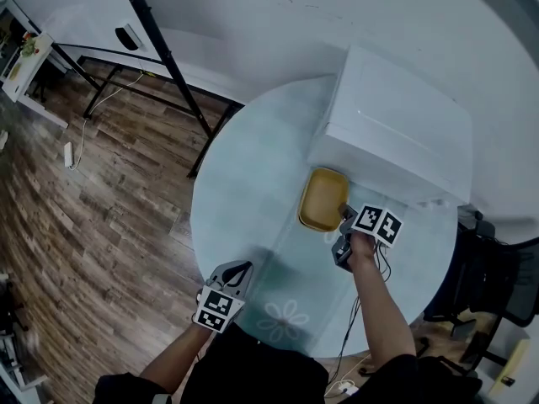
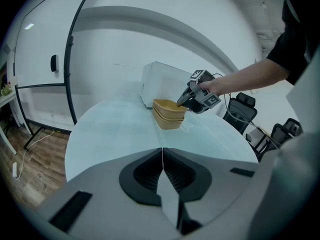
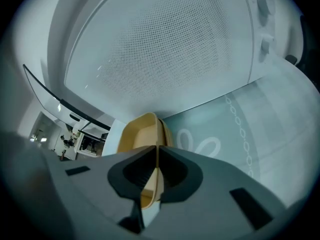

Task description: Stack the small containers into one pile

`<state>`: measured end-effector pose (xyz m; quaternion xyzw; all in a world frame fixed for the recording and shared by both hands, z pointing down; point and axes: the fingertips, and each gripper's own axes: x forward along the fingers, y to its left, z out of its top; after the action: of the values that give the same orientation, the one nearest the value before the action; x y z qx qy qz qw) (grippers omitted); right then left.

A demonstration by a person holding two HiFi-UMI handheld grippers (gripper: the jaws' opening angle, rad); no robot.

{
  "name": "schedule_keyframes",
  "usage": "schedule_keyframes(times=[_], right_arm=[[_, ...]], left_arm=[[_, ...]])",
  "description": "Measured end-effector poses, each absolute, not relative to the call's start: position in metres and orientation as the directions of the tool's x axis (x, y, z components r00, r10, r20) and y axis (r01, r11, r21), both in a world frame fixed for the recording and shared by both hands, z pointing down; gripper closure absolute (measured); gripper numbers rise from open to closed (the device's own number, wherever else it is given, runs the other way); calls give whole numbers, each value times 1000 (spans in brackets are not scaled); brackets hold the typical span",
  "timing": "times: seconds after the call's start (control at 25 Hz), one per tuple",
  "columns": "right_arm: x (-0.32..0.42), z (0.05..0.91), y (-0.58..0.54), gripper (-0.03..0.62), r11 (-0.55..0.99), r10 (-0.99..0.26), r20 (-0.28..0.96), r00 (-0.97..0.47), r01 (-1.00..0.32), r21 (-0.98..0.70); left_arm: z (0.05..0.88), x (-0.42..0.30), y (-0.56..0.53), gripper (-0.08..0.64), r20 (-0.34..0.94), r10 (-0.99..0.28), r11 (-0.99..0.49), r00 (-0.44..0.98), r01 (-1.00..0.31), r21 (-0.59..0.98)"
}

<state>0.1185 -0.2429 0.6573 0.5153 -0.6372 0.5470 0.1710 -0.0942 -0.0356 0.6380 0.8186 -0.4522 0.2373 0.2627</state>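
Two tan small containers (image 1: 322,198) sit nested in one pile on the round pale table (image 1: 244,200), just in front of a white box. In the left gripper view the pile (image 2: 169,115) shows as two stacked tubs. My right gripper (image 1: 344,220) is at the pile's near right rim, shut on the top container's wall (image 3: 141,134); the rim runs between its jaws (image 3: 157,154). From the left gripper view that gripper (image 2: 186,100) is seen touching the top tub. My left gripper (image 1: 237,272) rests near the table's front edge, shut and holding nothing (image 2: 162,154).
A large white box (image 1: 396,129) stands on the far right of the table, right behind the pile. Black office chairs (image 1: 488,289) stand to the right of the table. A black stand's legs (image 1: 160,49) cross the wood floor at the left.
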Motion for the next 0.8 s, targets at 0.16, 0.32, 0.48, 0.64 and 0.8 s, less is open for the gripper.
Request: schedule_keyframes(times=[0.16, 0.32, 0.48, 0.64, 0.8], right_arm=[[118, 663, -241, 554, -131, -462, 790, -403, -850, -510], [119, 667, -239, 554, -126, -459, 794, -398, -856, -501], [120, 670, -237, 554, -117, -463, 800, -382, -868, -482], [118, 673, -235, 554, -113, -464, 800, -381, -870, -480], [119, 671, -237, 552, -85, -489, 779, -392, -867, -491]], left_arm=[[639, -96, -35, 545, 630, -614, -449, 476, -867, 217], [640, -97, -36, 545, 630, -614, -444, 475, -868, 222], [639, -96, -35, 546, 628, -614, -448, 478, -866, 221], [639, -97, -34, 546, 629, -613, -447, 478, -866, 222], [640, -99, -32, 545, 632, -612, -446, 475, -868, 220]])
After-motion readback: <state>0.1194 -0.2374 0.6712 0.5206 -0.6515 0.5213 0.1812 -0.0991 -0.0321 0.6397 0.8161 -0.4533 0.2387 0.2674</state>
